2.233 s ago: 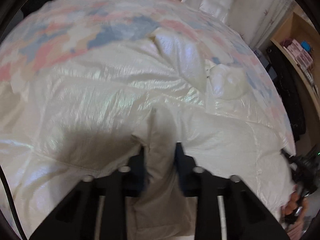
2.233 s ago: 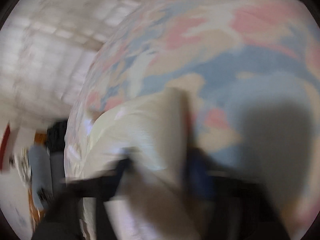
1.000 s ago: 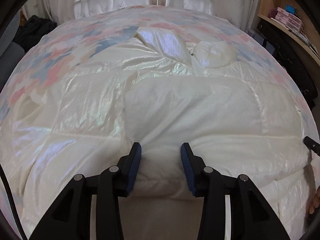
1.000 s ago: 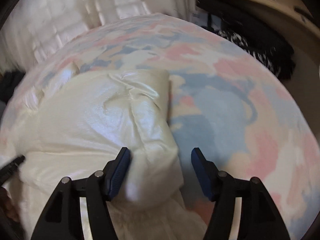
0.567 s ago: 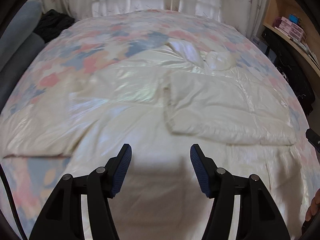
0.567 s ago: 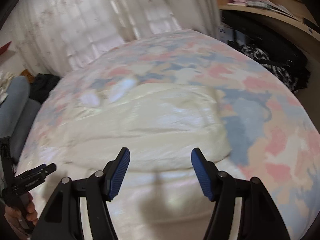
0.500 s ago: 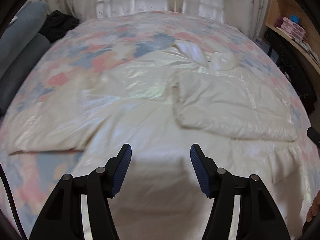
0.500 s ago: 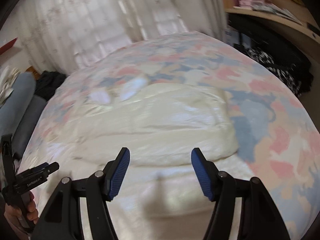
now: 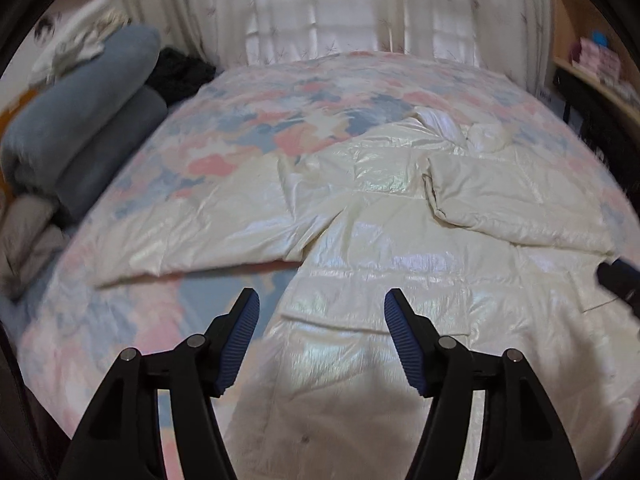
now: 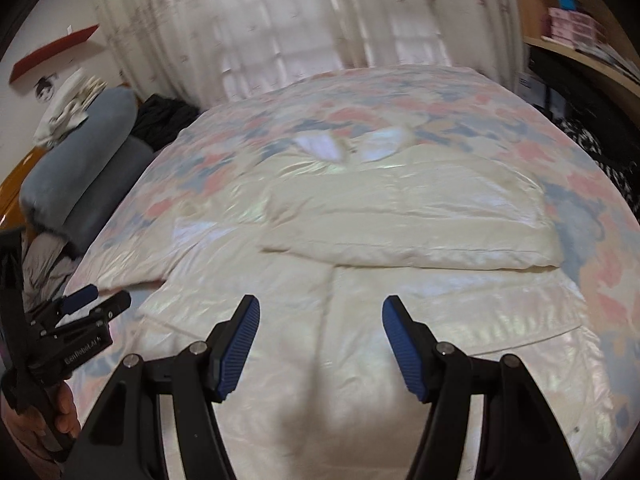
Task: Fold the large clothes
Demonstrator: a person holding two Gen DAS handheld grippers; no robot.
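Cream, glossy padded coat lies spread on the flowered bed ahead of both tongs, left tongs and right tongs gaping wide, holding nothing.

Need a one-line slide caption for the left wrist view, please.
Open left tool hovers over a cream puffer coat spread on a floral bedspread, one sleeve folded across its body.

A home bedroom — a bed under a pastel patchwork cover, white curtains at its far edge, grey bolsters along its left edge, a wooden shelf at the right.
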